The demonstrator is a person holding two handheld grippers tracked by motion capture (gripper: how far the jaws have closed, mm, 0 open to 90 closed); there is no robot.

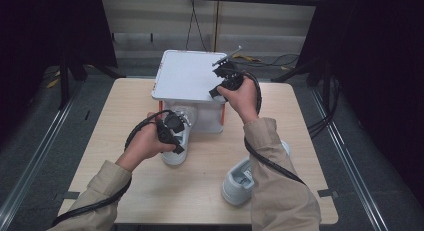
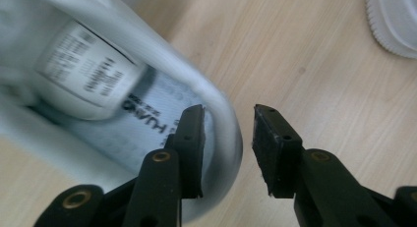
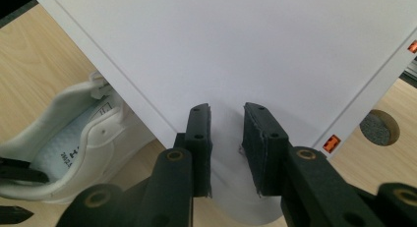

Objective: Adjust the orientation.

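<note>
The right gripper [image 1: 222, 83] pinches the front edge of the box lid [image 1: 187, 73], propping it up. The left gripper [image 2: 227, 151] straddles the heel of a white shoe [image 1: 177, 136] at the box mouth, one jaw inside the collar, one outside, pads not visibly pressing. To do this well: close firmly on the heel, keep the lid high, then slide the shoe straight in

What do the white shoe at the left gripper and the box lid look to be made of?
White shoe: likely smooth synthetic leather, faint sheen, printed fabric insole. Box lid: probably matte white cardboard, flat with crisp folded edges. Table: pale wood-grain laminate, it seems.
</note>
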